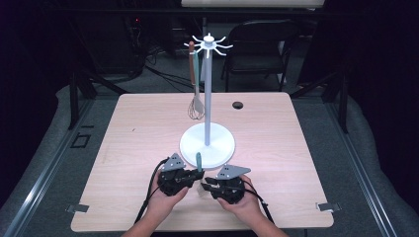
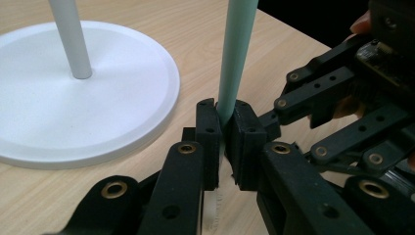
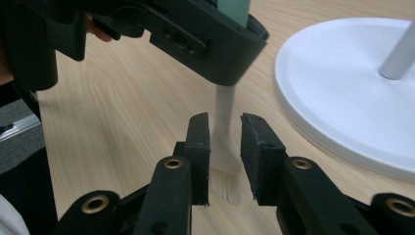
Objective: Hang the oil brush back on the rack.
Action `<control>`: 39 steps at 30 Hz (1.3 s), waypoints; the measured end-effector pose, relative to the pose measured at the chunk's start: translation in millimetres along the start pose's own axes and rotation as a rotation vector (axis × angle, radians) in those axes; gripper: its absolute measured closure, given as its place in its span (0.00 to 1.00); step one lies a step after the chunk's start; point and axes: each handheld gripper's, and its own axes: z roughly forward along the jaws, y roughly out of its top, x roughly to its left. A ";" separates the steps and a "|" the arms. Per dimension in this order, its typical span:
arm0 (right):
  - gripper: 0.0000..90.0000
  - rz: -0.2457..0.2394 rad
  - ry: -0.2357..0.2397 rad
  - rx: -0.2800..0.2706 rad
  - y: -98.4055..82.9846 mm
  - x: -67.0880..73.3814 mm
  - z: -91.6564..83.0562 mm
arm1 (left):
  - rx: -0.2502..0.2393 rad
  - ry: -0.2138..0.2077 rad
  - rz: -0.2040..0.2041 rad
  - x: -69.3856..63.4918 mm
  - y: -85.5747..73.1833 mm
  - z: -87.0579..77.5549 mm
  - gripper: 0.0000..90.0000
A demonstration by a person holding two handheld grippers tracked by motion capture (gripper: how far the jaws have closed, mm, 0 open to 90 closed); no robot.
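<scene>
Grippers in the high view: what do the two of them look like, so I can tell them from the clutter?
Both are black. The left gripper and right gripper each carry a grey three-cornered plate on top and trail a black cable toward the table's near edge. Up close, the jaws are black linkages with brass-coloured pivot rings. Forearms are bare, no sleeves.

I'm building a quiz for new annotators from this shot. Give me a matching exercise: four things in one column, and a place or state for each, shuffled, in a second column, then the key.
Things:
1. left gripper
2. right gripper
3. whisk
4. white stand

Places or states:
A. hangs from a hook at the top of the pole
B. jaws apart around the pale blade, pads not pressing
C. round base rests on the table
D. jaws clamped on the mint-green handle

Pairs: 1-D, 2-B, 3-A, 4-C
</scene>
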 end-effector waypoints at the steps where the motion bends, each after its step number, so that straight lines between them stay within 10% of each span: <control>1: 0.79 0.006 -0.001 0.002 -1.0 -1.5 -1.8 | 0.011 0.004 0.000 -0.2 -0.4 1.7 0.93; 17: 0.74 0.047 -0.065 0.054 -14.5 -17.0 -15.5 | 0.068 -0.036 -0.008 13.7 -4.0 5.5 0.94; 39: 0.50 0.067 -0.120 0.156 -24.0 -37.4 -17.5 | 0.113 -0.100 0.034 22.4 29.9 -1.5 0.95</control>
